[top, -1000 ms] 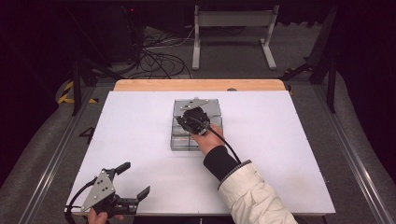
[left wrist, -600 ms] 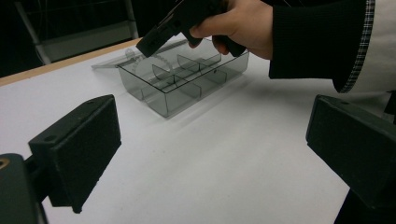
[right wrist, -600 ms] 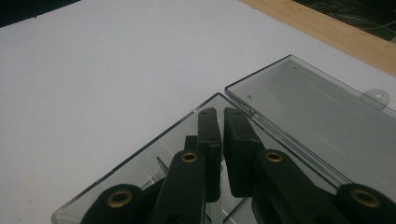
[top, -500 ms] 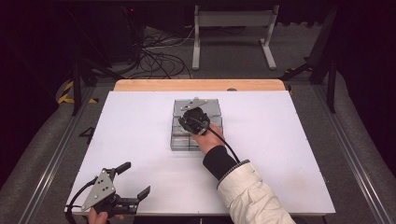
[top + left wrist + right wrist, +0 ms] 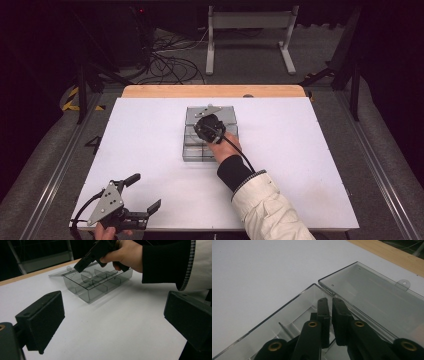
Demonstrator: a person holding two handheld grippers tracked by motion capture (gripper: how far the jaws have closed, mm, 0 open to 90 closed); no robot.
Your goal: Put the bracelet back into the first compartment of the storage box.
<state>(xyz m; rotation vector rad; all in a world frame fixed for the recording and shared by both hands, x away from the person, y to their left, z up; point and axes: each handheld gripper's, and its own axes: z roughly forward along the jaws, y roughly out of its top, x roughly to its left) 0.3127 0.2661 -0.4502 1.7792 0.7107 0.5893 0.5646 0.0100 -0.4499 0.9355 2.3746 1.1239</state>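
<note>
The white table (image 5: 310, 165) holds a clear box (image 5: 192, 150) in its middle, lid (image 5: 372, 297) flat behind. The right gripper (image 5: 330, 312) is clenched with nothing in it, tips over the box. The left gripper (image 5: 137, 192) is released near the table's front.

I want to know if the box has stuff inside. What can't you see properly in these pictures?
- Inside the clear grey plastic compartment box: high view, the person's right hand and right gripper cover the middle; contents cannot be told.
- Between the right gripper's nearly shut jaws: right gripper view, too narrow a gap to tell.
- Box's near compartments: right gripper view, cut off by the bottom edge.
- Left gripper: high view, hand cut off by the bottom edge.
</note>
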